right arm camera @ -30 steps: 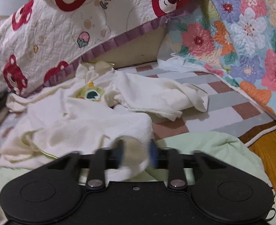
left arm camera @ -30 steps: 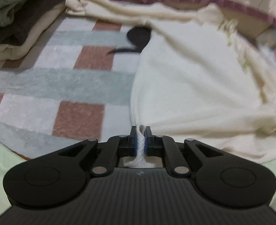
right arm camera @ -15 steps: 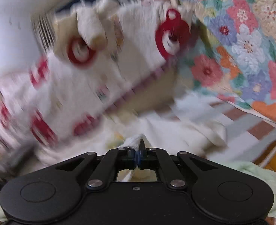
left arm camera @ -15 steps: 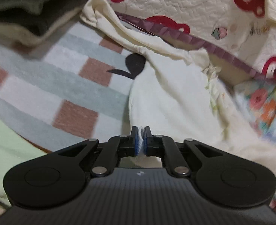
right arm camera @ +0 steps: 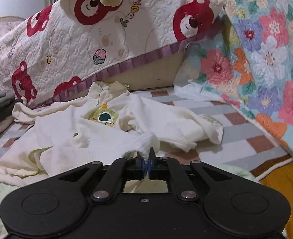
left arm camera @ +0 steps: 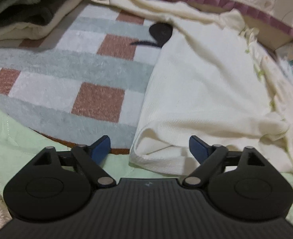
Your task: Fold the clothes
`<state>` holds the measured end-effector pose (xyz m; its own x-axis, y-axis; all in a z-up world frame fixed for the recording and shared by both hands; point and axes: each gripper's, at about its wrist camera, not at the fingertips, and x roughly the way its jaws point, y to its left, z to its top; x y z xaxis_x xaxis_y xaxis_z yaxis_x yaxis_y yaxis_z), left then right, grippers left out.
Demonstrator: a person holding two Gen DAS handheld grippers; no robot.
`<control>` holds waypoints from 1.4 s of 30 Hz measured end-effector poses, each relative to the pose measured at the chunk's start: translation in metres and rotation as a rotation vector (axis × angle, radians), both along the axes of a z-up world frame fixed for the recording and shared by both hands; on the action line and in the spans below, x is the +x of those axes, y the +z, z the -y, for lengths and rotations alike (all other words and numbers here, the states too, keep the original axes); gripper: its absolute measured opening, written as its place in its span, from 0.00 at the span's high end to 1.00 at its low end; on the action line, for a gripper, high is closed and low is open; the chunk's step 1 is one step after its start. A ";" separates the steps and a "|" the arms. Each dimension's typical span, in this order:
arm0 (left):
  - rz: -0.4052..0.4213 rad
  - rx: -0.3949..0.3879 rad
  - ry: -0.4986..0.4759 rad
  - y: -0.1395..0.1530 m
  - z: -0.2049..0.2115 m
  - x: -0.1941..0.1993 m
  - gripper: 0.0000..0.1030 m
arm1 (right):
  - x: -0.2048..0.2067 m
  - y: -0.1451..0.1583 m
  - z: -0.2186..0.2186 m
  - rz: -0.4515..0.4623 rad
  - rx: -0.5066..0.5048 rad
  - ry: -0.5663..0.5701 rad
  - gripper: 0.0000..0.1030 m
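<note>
Checked blanket (left arm camera: 70, 73) on the floor carries the cream garment (left arm camera: 202, 83): the left hand-held gripper (left arm camera: 149, 147) has just released its hem and stands wide, while the right hand-held gripper (right arm camera: 146, 160) now pinches a fold, so folding continues.

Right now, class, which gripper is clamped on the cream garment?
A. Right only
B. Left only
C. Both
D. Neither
A: the right gripper pinches a bunch of the cream garment between shut jaws, while the left gripper stands wide open over the hem.
</note>
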<state>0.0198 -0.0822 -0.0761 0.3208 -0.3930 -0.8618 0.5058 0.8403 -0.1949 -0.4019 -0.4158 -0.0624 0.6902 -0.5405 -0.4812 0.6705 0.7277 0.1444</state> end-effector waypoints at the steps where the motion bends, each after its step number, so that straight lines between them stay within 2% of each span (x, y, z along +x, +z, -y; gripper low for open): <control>1: 0.005 0.015 0.003 -0.003 0.002 0.000 0.16 | -0.001 -0.002 0.000 0.003 0.009 -0.002 0.92; 2: 0.009 0.030 0.007 -0.007 0.004 0.000 0.28 | -0.001 -0.007 0.003 0.006 0.029 -0.007 0.92; 3: 0.024 0.044 0.012 -0.008 0.006 0.000 0.54 | -0.001 -0.012 0.007 0.009 0.051 -0.012 0.92; 4: 0.042 0.047 0.017 -0.007 0.006 -0.001 0.97 | 0.000 -0.017 0.010 0.012 0.073 -0.017 0.92; 5: 0.046 0.035 0.022 -0.006 0.006 0.000 0.96 | 0.000 -0.022 0.013 0.015 0.095 -0.021 0.86; 6: 0.061 0.023 0.027 -0.003 0.005 -0.001 0.96 | 0.001 -0.027 0.017 0.017 0.118 -0.026 0.63; 7: 0.092 0.017 0.028 0.003 0.004 -0.003 0.96 | 0.001 -0.032 0.020 0.020 0.140 -0.031 0.51; 8: 0.130 0.018 0.025 0.009 0.003 -0.006 0.96 | 0.002 -0.037 0.024 0.023 0.162 -0.036 0.43; 10: 0.206 0.020 0.019 0.021 0.003 -0.012 0.96 | 0.002 -0.047 0.031 0.029 0.206 -0.046 0.43; 11: 0.244 0.021 0.016 0.027 0.002 -0.015 0.96 | 0.004 -0.054 0.034 0.029 0.225 -0.052 0.45; 13: 0.323 0.037 0.003 0.039 0.004 -0.022 0.96 | 0.007 -0.055 0.035 0.057 0.234 -0.046 0.82; 14: 0.361 0.048 -0.006 0.045 0.006 -0.025 0.96 | 0.008 -0.055 0.036 0.072 0.237 -0.043 0.97; 16: 0.425 0.057 -0.024 0.059 0.008 -0.030 0.96 | 0.009 -0.046 0.035 0.101 0.204 -0.034 0.96; 18: 0.440 0.013 -0.018 0.074 0.005 -0.031 0.96 | 0.008 -0.020 0.032 0.135 0.115 -0.027 0.97; 21: 0.481 -0.048 0.003 0.106 -0.007 -0.036 0.98 | -0.011 0.038 0.023 0.223 -0.018 -0.029 0.98; 24: 0.531 -0.091 0.014 0.141 -0.025 -0.053 0.98 | -0.037 0.101 -0.016 0.280 -0.228 -0.058 0.98; 26: 0.531 -0.105 0.017 0.153 -0.038 -0.065 0.98 | -0.052 0.119 -0.037 0.286 -0.308 -0.072 0.98; 28: 0.513 -0.089 0.017 0.150 -0.048 -0.075 0.99 | -0.062 0.108 -0.040 0.239 -0.261 -0.075 0.98; 31: 0.449 -0.059 0.003 0.122 -0.054 -0.078 0.99 | -0.071 0.061 -0.027 0.137 -0.102 -0.099 0.98; 33: 0.407 -0.046 -0.002 0.103 -0.055 -0.078 0.98 | -0.077 0.037 -0.020 0.103 -0.030 -0.123 0.98; 36: 0.401 -0.056 -0.017 0.101 -0.051 -0.083 0.98 | -0.077 0.028 -0.019 0.076 -0.047 -0.123 0.99; 39: 0.452 -0.062 -0.031 0.117 -0.044 -0.091 0.98 | -0.071 0.044 -0.026 0.079 -0.120 -0.092 0.99; 42: 0.454 -0.086 -0.026 0.129 -0.047 -0.095 0.99 | -0.074 0.058 -0.031 0.102 -0.170 -0.078 0.99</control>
<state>-0.0747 -0.0353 0.0532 0.6471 -0.4701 -0.6003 0.5768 0.8167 -0.0177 -0.4755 -0.3846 -0.0043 0.6832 -0.6618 -0.3087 0.7143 0.6935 0.0939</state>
